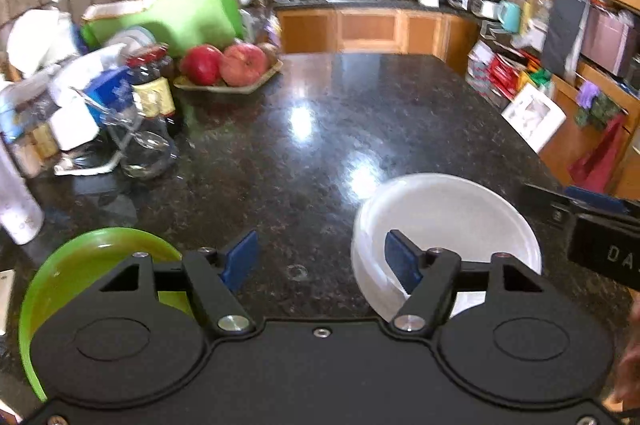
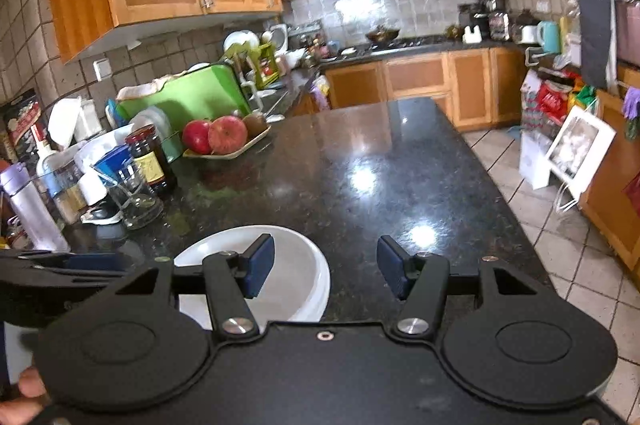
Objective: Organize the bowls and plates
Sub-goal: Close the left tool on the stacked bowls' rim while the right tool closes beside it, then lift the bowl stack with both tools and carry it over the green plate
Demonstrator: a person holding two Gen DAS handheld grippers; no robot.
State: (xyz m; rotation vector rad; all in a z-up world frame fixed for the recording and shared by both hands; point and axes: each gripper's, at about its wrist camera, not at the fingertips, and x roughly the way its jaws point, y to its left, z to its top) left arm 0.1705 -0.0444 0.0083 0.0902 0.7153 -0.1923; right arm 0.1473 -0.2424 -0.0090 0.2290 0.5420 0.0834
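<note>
Left wrist view. Item: white bowl (image 1: 444, 225), upright on the black granite counter (image 1: 320, 129), close below and a little right of the left gripper (image 1: 320, 259). It appears to be more than one white piece nested, though the layers cannot be separated with certainty.

Item: green bowl (image 1: 80, 265), left of the white bowl, apart from it, partly hidden behind the gripper body. Judged to be the piece not yet grouped with the white ware.

Left gripper: jaws spread wide, holding nothing, over bare counter between the two bowls.

Right gripper (image 2: 326, 267): jaws likewise wide and empty, just right of the white bowl (image 2: 296, 265), its left finger over the rim; probably readied for a rim grasp.

Beyond the white bowl, far left: jars and a glass (image 1: 148, 145), then a tray of apples (image 1: 224, 65), crowded against the counter's edge, leaving the middle open as working space.
</note>
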